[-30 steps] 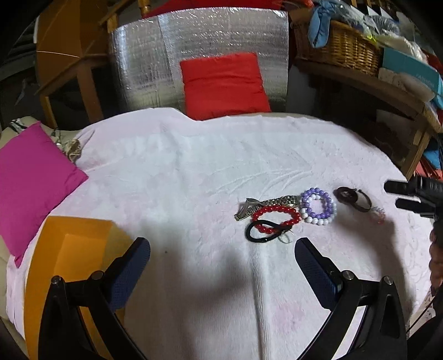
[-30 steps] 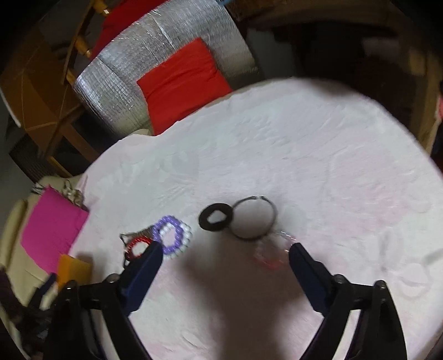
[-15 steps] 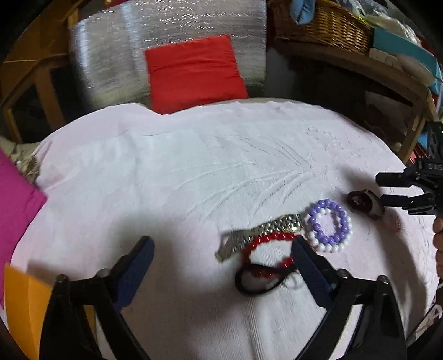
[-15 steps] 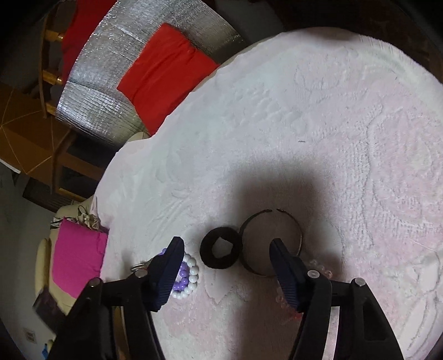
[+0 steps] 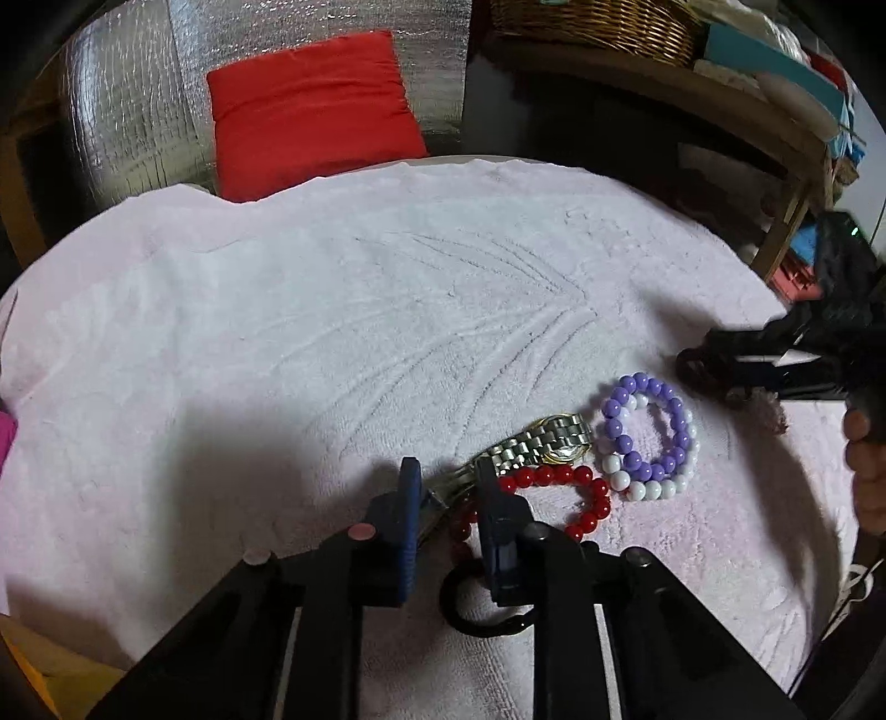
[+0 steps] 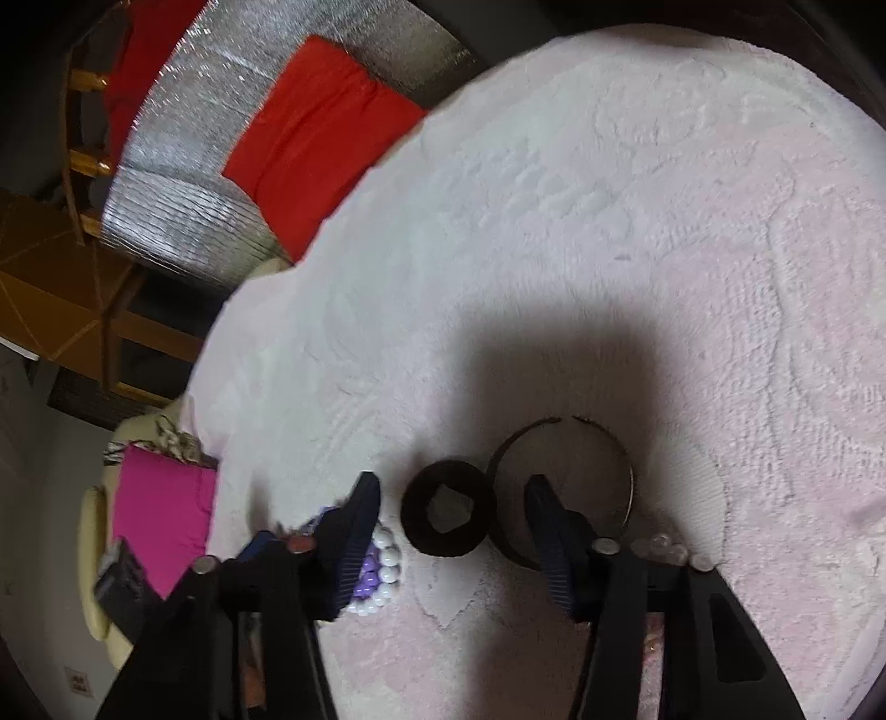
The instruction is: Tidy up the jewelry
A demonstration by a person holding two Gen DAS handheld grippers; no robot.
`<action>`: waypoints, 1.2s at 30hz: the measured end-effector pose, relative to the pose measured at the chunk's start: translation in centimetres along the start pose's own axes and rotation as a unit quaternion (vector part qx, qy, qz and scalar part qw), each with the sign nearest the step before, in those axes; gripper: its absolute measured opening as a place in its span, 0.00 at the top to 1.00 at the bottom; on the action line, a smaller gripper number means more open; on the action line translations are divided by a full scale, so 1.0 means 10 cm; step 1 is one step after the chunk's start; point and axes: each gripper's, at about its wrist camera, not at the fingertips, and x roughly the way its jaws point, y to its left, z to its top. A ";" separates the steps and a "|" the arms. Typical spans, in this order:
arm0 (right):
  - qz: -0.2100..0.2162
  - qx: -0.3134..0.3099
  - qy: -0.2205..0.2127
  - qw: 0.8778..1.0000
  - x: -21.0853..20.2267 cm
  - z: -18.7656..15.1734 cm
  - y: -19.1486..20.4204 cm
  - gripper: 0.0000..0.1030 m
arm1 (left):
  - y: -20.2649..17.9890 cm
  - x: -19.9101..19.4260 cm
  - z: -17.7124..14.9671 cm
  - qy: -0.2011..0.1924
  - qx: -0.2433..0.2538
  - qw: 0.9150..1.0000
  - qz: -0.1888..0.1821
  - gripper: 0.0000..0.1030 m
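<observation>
In the left wrist view my left gripper (image 5: pixel 443 482) has its jaws close together around the end of a silver metal watch (image 5: pixel 540 443) on the pink towel (image 5: pixel 332 332). A red bead bracelet (image 5: pixel 576 493), a purple and white bead bracelet (image 5: pixel 645 437) and a black band (image 5: pixel 482 615) lie beside it. In the right wrist view my right gripper (image 6: pixel 451 498) is open, its jaws on either side of a black scrunchie (image 6: pixel 448 515). A thin dark bangle (image 6: pixel 570 487) lies just right of it. The purple and white bracelet (image 6: pixel 379 576) shows by the left finger.
A red cushion (image 5: pixel 310 105) leans on a silver foil panel (image 5: pixel 138 111) beyond the towel. A wicker basket (image 5: pixel 592 22) sits on a wooden shelf at the back right. A magenta cushion (image 6: pixel 160 515) lies left of the towel.
My left gripper moved forward and down to the watch and closed its jaws around the strap. My right gripper came lower over the scrunchie and its jaws narrowed.
</observation>
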 end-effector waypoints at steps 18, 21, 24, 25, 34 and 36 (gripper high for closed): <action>0.013 -0.069 -0.090 0.993 -0.45 -0.19 0.44 0.87 | 0.09 -0.81 0.10 -0.059 -0.022 0.998 -0.021 0.91; 0.039 -0.081 -0.102 0.991 -0.52 -0.27 0.62 0.87 | 0.11 -1.05 0.10 -0.068 -0.025 0.997 -0.012 0.91; 0.057 -0.098 -0.101 0.988 -0.51 -0.37 0.79 0.87 | 0.12 -1.28 0.07 -0.079 -0.028 0.996 -0.007 0.92; 0.064 -0.104 -0.098 0.988 -0.49 -0.42 0.88 0.87 | 0.13 -1.36 0.06 -0.081 -0.031 0.996 -0.005 0.92; 0.143 -0.178 -0.050 0.972 -0.21 -1.07 1.85 0.87 | 0.40 -2.47 -0.25 -0.151 -0.058 0.986 0.030 0.98; 0.158 -0.193 -0.037 0.968 -0.12 -1.21 2.05 0.87 | 0.49 -2.74 -0.34 -0.169 -0.058 0.983 0.046 0.98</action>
